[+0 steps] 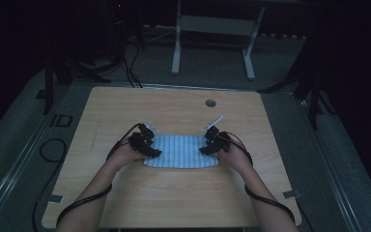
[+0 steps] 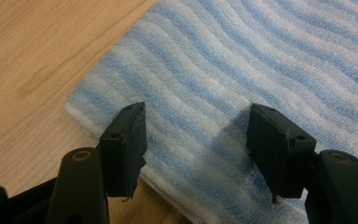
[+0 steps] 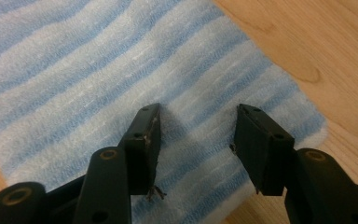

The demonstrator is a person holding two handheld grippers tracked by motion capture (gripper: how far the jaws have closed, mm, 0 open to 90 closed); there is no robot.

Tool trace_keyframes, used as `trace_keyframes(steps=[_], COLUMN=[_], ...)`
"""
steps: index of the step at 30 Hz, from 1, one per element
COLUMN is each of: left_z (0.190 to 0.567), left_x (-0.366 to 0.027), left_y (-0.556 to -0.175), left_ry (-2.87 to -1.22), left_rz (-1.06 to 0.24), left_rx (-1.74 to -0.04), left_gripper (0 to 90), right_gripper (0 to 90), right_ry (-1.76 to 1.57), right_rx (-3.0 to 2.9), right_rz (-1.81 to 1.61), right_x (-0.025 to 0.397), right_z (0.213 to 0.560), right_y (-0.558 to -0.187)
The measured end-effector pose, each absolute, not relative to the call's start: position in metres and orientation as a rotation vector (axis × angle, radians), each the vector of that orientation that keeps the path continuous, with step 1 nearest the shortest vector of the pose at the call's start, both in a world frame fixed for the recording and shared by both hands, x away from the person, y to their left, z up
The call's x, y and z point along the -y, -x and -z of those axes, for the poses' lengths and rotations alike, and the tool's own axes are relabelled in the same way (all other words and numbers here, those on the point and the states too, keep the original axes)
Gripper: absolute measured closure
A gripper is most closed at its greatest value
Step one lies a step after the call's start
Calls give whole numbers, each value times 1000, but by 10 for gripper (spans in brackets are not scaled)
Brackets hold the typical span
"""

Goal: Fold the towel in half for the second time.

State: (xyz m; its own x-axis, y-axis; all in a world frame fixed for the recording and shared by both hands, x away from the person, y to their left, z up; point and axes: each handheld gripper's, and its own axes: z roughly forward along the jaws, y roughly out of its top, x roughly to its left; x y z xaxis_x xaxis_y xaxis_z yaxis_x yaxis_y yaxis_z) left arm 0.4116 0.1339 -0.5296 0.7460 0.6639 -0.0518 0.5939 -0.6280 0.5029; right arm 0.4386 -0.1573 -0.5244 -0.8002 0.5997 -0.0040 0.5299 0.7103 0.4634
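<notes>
Folded blue-and-white striped towel (image 1: 181, 151): flat at the centre of the wooden table (image 1: 125, 106). Left gripper (image 2: 196, 123) over the towel's nine o'clock end, jaws spread wide, gripping nothing. Right gripper (image 3: 197, 126) over its three o'clock end, jaws likewise apart and empty.

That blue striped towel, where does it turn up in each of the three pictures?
High view: the striped towel lies folded at the middle of the wooden table, between the left gripper and right gripper.
Left gripper view: the towel fills the upper right, one corner at the left, under open jaws.
Right gripper view: the towel fills the left and middle, one corner at the right, under open jaws.
Shared landmark: the light wood tabletop beside the towel's edge.
</notes>
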Motion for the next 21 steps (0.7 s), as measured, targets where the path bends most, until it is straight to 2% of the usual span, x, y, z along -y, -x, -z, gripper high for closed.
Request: trace_keyframes(steps=[2, 7, 12, 15, 16, 21], left_z=[529, 521, 515, 514, 514, 517], left_x=[-133, -133, -129, -123, -121, -116], left_y=[-410, -406, -400, -394, -391, -379], left_ry=[-2445, -2428, -2373, -2344, -2331, -2301], left_rz=[-198, -224, -202, -262, -275, -311], left_rx=[-949, -950, -944, -942, -926, -890], left_gripper=[378, 338, 245, 156, 153, 81], right_gripper=[489, 401, 340, 168, 143, 134], right_ry=[-914, -887, -877, -885, -872, -836], right_rx=[-2760, -2755, -2754, -2763, -2776, -2731], right_rz=[-674, -680, -725, -820, -847, -856], right_x=[157, 157, 157, 158, 159, 162], right_z=[524, 519, 516, 513, 513, 514], right_y=[-438, -435, -431, -429, -428, -421])
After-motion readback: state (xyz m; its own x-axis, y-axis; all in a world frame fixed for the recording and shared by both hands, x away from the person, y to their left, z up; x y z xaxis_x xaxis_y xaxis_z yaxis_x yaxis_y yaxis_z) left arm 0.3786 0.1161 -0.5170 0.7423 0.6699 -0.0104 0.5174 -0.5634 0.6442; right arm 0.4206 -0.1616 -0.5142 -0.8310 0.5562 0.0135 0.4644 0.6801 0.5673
